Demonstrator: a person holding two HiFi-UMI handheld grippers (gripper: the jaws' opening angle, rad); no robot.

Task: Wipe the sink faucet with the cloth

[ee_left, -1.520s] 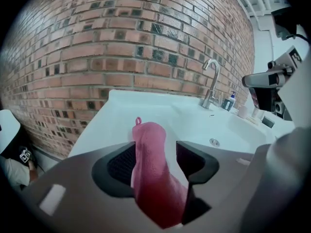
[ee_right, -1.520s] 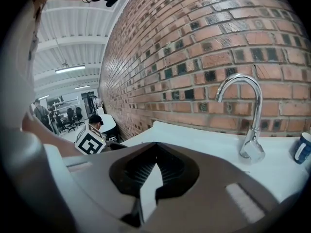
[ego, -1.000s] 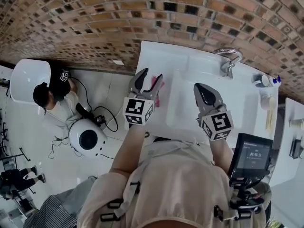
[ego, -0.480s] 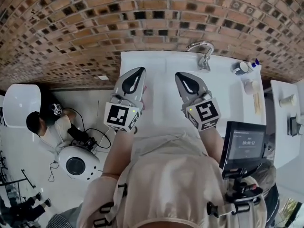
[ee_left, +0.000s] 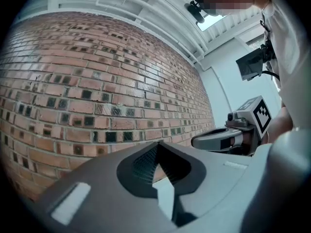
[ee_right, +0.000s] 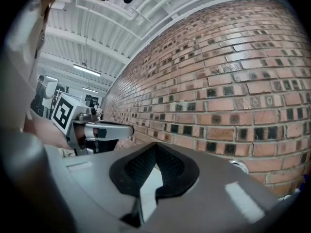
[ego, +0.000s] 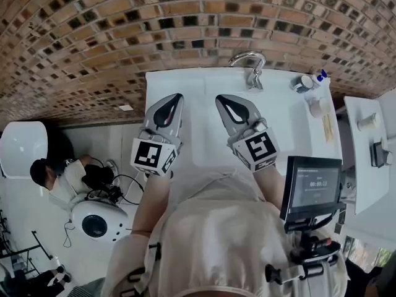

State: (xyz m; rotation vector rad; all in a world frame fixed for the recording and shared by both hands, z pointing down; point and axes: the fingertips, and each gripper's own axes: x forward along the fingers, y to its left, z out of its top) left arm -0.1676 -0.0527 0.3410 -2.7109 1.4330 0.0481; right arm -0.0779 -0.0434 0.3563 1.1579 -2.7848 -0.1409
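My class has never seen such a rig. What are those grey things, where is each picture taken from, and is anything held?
There is no robot: a person holds a grasping tool in each hand. The head view comes from a camera on the person's head, looking down at the left tool, the right tool and a white sink counter with a faucet by a brick wall. Small bottles stand at the counter's right end. Each gripper view comes from a camera riding on that tool, looking along its jaws. Both tools are shut and empty; no cloth is in sight.
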